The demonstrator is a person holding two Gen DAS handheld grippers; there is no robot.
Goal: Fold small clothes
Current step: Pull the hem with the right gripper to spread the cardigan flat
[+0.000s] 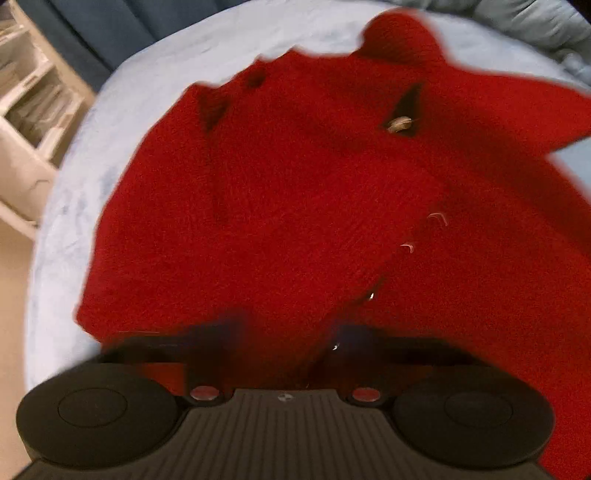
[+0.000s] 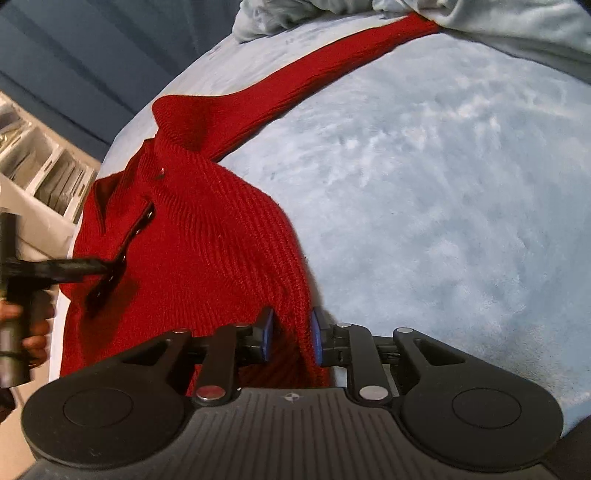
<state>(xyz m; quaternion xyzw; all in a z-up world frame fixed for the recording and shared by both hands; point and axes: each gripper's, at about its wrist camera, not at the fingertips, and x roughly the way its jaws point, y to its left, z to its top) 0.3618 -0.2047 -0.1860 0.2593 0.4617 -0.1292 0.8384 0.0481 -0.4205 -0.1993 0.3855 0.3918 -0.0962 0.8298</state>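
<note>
Red knitted sweater (image 2: 207,236) lies spread on a pale blue fleece-covered bed (image 2: 424,192), occupying the left portion of the surface as seen from the right wrist view. One sleeve (image 2: 306,77) runs out straight toward the far end of the bed, its cuff reaching a heap of bunched pale blue bedding (image 2: 498,26). The collar area shows a placket with small buttons; none carries legible writing, and no brand or label can be read anywhere on the garment.

Right gripper (image 2: 291,334): jaws part-way spread, blue pads (image 2: 266,334) on either side of the sweater's near edge, with knit fabric lying between them. Contact of the pads with the fabric cannot be confirmed.

Left gripper (image 1: 288,332): heavily blurred in its own view, close over the sweater body; its fingers merge with the red fabric and whether it is closed or spread cannot be told. From the right wrist view it appears at the left edge (image 2: 107,273), its dark tip at the sweater near the placket, held by a hand (image 2: 33,332).

Surroundings: a white shelving unit (image 1: 29,103) stands off the bed's left side, with a dark blue curtain (image 2: 74,55) behind. Beige floor (image 1: 11,295) shows beyond the bed edge.

Open room: a wide stretch of bare bed cover lies to the right of the sweater. On the left, the garment sits near the bed's edge.
</note>
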